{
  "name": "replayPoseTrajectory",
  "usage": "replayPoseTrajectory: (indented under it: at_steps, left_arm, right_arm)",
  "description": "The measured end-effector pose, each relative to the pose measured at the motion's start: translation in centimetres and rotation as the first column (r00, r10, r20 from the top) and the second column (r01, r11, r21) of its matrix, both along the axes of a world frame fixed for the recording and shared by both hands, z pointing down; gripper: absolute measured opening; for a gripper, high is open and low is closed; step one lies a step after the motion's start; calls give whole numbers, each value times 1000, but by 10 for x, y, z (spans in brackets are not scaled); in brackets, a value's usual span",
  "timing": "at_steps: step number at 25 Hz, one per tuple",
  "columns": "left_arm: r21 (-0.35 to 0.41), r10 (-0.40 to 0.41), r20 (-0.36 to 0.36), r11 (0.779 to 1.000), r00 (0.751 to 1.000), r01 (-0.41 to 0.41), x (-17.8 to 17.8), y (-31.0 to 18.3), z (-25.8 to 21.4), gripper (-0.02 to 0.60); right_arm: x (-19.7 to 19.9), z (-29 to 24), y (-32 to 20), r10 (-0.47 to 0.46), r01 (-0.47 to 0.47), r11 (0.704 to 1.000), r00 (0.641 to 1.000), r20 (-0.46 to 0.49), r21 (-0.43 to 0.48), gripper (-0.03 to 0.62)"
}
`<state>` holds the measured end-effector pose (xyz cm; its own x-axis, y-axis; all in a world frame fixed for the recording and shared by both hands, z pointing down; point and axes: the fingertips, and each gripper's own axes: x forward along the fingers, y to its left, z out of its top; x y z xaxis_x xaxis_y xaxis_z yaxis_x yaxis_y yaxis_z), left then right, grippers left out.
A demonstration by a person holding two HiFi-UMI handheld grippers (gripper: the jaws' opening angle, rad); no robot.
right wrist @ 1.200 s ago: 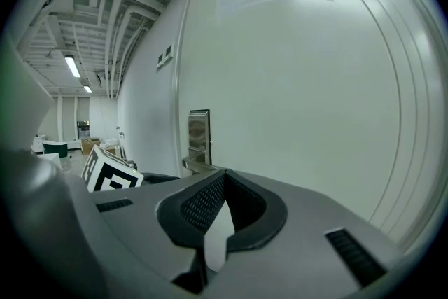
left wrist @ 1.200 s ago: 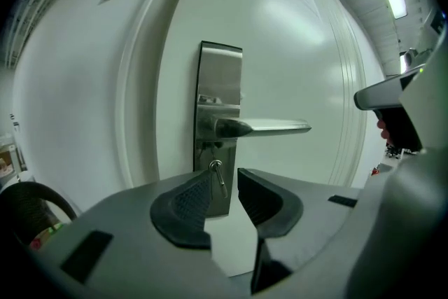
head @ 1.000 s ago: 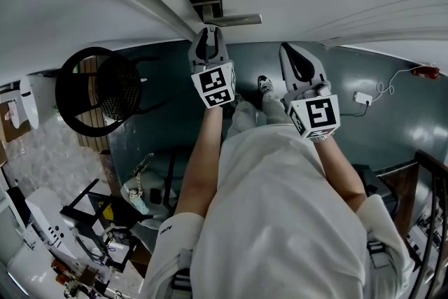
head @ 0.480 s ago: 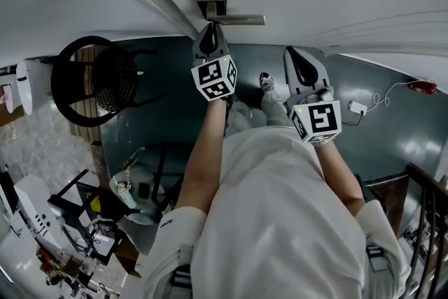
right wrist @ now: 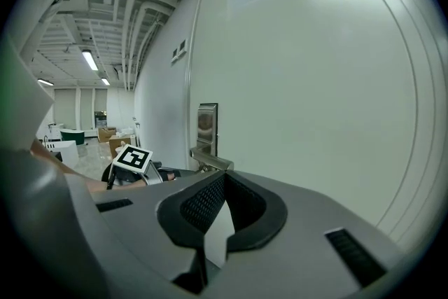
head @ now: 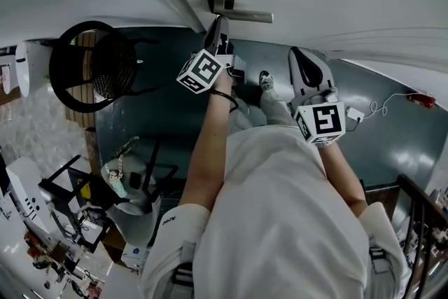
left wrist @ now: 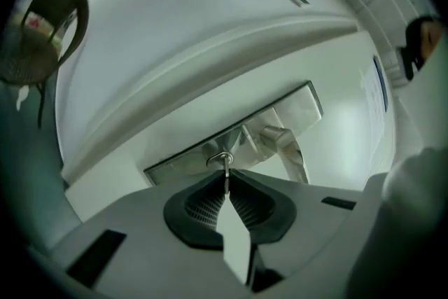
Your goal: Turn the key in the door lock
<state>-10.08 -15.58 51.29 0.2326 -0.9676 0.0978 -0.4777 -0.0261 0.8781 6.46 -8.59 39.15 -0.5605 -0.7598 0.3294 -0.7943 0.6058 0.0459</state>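
Now that the left gripper [left wrist: 225,184] has just closed its jaws on the key [left wrist: 225,164] in the lock [left wrist: 294,107] and rolled over, turning looks under way; the right gripper [right wrist: 221,177], jaws together and empty, waits alongside.

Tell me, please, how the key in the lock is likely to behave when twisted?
The key looks like thin metal, so probably stiff and light. The left gripper, whose jaws have just been closing, pinches only its narrow end, so it may slip. Seated in the lock plate, it should pivot, not tip.
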Motion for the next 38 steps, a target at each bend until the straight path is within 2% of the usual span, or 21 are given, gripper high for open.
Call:
replayPoseTrajectory:
  at_steps: [4, 5, 7, 9, 12, 15, 17, 20, 23, 24, 25, 26, 27, 29, 30, 31, 32, 35, 36, 38]
  left_arm:
    - [18, 17, -213, 1000, 977, -14, 0, 1, -1, 28]
    - [21, 17, -273, 1000, 962, -12, 0, 1, -1, 28]
    - [31, 9, -405, 999, 914, 4, -1, 1, -1, 26]
    - [42, 1, -520, 999, 854, 25, 0, 0, -2, 27]
    - [47, -4, -660, 998, 751, 46, -1, 0, -3, 27]
    - [50, 3, -780, 997, 625, 57, -1, 0, 2, 28]
    - [52, 11, -835, 997, 549, 59, 0, 0, 4, 28]
    - [43, 8, -888, 997, 460, 68, 0, 2, 4, 28]
    - [19, -12, -936, 996, 353, 84, 0, 2, 5, 28]
    - [10, -20, -945, 996, 326, 90, 0, 2, 5, 28]
    - [5, -25, -948, 996, 318, 93, 0, 2, 5, 28]
    - [5, -26, -942, 996, 335, 90, 0, 2, 6, 28]
    - [8, -23, -927, 997, 374, 83, 0, 2, 6, 28]
    - [19, -10, -884, 998, 468, 57, -1, 2, 7, 28]
    - [23, -1, -863, 999, 505, 43, -1, 2, 7, 28]
    - [29, 10, -847, 999, 531, 28, -1, 1, 7, 28]
    - [36, 23, -838, 999, 546, 14, -1, 1, 6, 29]
    - [80, 82, -822, 996, 564, -28, 4, 2, -1, 60]
    - [96, 106, -805, 994, 584, -47, 6, 2, -4, 83]
    - [113, 147, -743, 989, 652, -95, 13, 6, -7, 129]
  right_arm:
    - [-2, 2, 1, -19, 19, 1000, 1000, -6, -3, -8]
    - [-2, 2, 1, -23, 23, 1000, 1000, -6, -5, -8]
    - [-1, 4, 1, -29, 29, 1000, 1000, -8, -11, -8]
    - [0, 6, 1, -31, 31, 999, 999, -11, -17, -8]
    - [-2, 7, 4, -38, 38, 999, 999, -10, -19, -8]
    - [-3, 10, 6, -41, 41, 999, 999, -8, -22, -8]
    - [-3, 10, 6, -40, 40, 999, 999, -6, -24, -8]
    - [-3, 10, 8, -38, 38, 999, 999, -5, -22, -8]
    - [-2, 10, 9, -37, 37, 999, 999, -7, -22, -8]
    - [-2, 10, 9, -36, 36, 999, 999, -8, -22, -8]
    - [-2, 11, 10, -36, 36, 999, 999, -8, -23, -8]
    - [-3, 11, 10, -36, 36, 999, 999, -8, -23, -8]
    - [-3, 11, 11, -37, 37, 999, 999, -8, -23, -8]
    - [-5, 11, 11, -39, 39, 999, 999, -7, -22, -8]
    - [-5, 11, 11, -39, 39, 999, 999, -6, -22, -8]
    - [-5, 11, 11, -37, 37, 999, 999, -6, -22, -8]
    - [-5, 11, 11, -37, 36, 999, 999, -4, -23, -8]
    - [-7, 11, 10, -41, 41, 999, 999, -3, -21, -8]
    - [-9, 10, 11, -45, 45, 999, 999, -2, -19, -8]
    - [-13, 9, 11, -54, 54, 998, 999, -1, -14, -8]
